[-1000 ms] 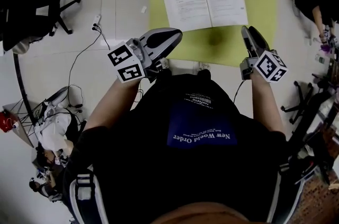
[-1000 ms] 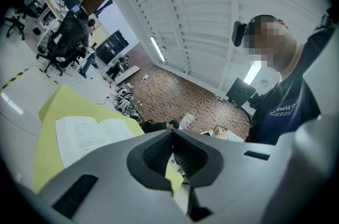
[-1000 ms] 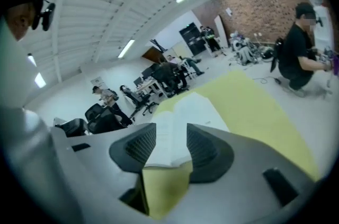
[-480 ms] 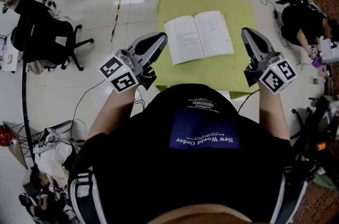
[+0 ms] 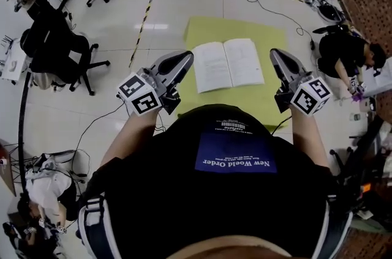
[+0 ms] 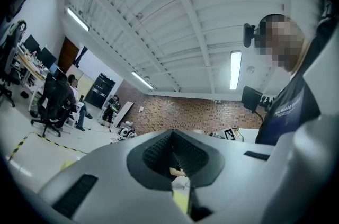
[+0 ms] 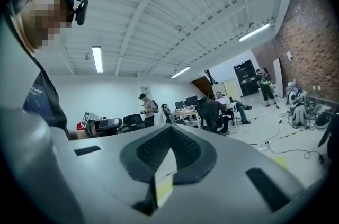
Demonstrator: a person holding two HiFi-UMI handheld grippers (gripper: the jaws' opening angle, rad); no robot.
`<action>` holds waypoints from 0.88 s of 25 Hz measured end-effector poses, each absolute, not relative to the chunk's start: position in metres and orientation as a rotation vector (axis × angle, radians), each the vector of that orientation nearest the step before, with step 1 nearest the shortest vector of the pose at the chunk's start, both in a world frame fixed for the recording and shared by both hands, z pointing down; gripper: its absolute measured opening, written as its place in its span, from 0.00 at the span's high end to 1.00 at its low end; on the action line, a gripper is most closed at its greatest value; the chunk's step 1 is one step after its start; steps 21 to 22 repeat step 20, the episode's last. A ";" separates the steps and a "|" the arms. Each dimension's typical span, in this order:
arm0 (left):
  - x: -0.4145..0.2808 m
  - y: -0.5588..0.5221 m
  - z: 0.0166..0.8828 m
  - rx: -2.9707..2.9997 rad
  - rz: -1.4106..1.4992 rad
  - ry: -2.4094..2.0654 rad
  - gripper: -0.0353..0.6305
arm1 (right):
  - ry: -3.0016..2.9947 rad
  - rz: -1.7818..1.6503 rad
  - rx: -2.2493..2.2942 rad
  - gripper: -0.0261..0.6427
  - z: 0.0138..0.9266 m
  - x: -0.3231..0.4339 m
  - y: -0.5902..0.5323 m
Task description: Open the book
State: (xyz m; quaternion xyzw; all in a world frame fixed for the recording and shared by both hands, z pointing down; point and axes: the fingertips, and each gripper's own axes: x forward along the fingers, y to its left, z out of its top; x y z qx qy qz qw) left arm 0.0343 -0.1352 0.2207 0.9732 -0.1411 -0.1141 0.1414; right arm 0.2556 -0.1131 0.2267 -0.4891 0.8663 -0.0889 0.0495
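The book [image 5: 228, 63] lies open, pages up, on the green table top [image 5: 202, 31] far below in the head view. My left gripper [image 5: 187, 56] is held up at the book's left, well above the table, jaws shut with nothing in them. At the book's right, my right gripper [image 5: 274, 52] is held just as high, also shut and empty. In the left gripper view the left gripper [image 6: 172, 133] points out level at the room, its tips meeting. In the right gripper view the right gripper [image 7: 170, 127] does the same. Neither gripper view shows the book.
Black office chairs [image 5: 64, 52] stand on the white floor at the left. Cables [image 5: 275, 0] run across the floor behind the table. A seated person [image 5: 346, 49] is at the right by a brick wall. Yellow-black tape [image 5: 144, 25] marks the floor.
Both grippers have lifted away from the table, and the head view has risen too, so the open book looks smaller and farther down. The book has stayed open in place.
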 end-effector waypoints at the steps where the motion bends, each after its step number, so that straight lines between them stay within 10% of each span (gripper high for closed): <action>1: 0.034 -0.135 0.221 2.805 -0.327 -0.410 0.94 | 2.646 -0.275 -1.491 0.98 0.228 0.255 -0.113; 22: 0.023 -0.127 0.228 2.785 -0.332 -0.427 0.94 | 2.706 -0.316 -1.463 0.98 0.243 0.241 -0.113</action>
